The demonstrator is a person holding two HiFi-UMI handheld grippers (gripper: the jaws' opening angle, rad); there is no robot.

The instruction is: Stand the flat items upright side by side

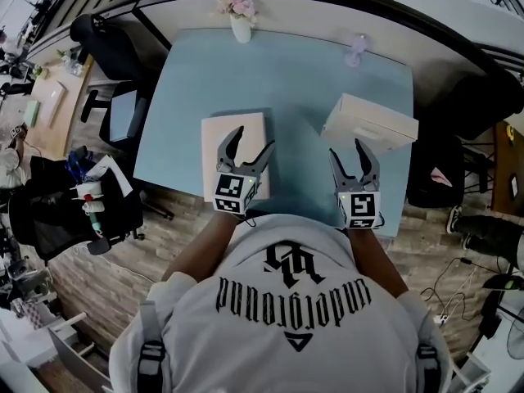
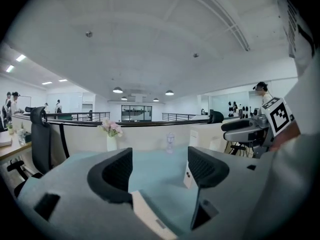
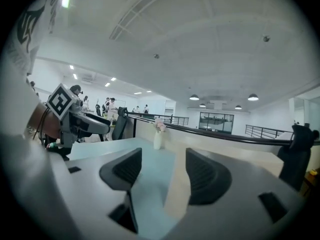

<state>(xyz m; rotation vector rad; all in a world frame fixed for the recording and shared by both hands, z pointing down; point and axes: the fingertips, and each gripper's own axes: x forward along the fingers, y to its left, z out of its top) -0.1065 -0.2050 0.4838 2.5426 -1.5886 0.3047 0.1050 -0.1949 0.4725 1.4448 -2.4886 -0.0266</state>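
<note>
**Both boxes lie flat; grippers wide and empty**

The light blue rectangular table (image 1: 286, 72) carries both task items on its near half, within easy reach. The pale pink flat box (image 1: 214, 154) lies broad face up at the near left. The thicker white cardboard box (image 1: 368, 121) sits well apart at the near right, and neither is upright yet. The left gripper (image 1: 254, 140) hovers over the pink box, jaws spread wide and empty, probably lining up on an edge to tip it. The right gripper (image 1: 350, 150), equally wide with nothing between its jaws, is just beside the white box. A white vase of pink flowers (image 1: 240, 19) stands at the far edge, out of the way.
</note>
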